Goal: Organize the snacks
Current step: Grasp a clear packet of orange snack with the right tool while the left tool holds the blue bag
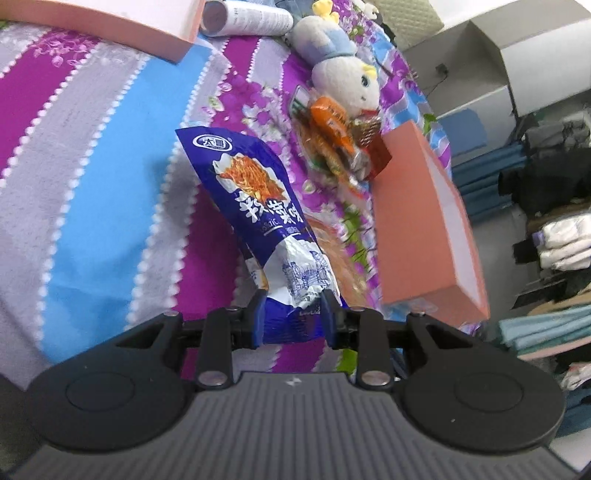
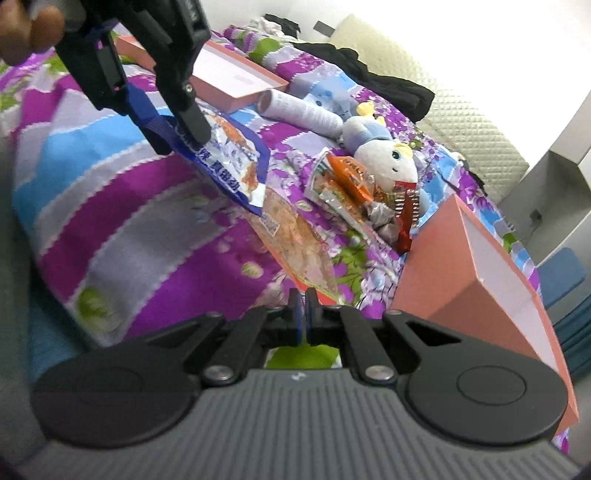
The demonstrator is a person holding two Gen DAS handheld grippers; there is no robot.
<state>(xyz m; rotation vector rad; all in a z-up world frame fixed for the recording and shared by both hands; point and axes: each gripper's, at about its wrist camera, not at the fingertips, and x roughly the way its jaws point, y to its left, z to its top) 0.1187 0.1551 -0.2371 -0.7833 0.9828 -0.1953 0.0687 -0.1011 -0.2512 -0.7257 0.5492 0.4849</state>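
Observation:
My left gripper (image 1: 293, 308) is shut on the bottom end of a blue snack bag (image 1: 258, 192) and holds it above the bedspread. The right wrist view shows that gripper (image 2: 177, 136) at upper left with the blue bag (image 2: 229, 162) hanging from it. My right gripper (image 2: 303, 310) is shut and empty, just in front of a clear orange snack packet (image 2: 295, 229) lying on the bed. A pile of small snack packets (image 1: 340, 140) lies beside a salmon box (image 1: 424, 229); the pile (image 2: 354, 184) and box (image 2: 461, 266) also show in the right wrist view.
A white plush toy (image 1: 343, 70) lies behind the snack pile. A second salmon box (image 1: 110, 22) and a white cylinder (image 1: 247, 16) lie at the far side of the bed. The bed's edge drops to the floor on the right, with stacked clothes (image 1: 561, 243) beyond.

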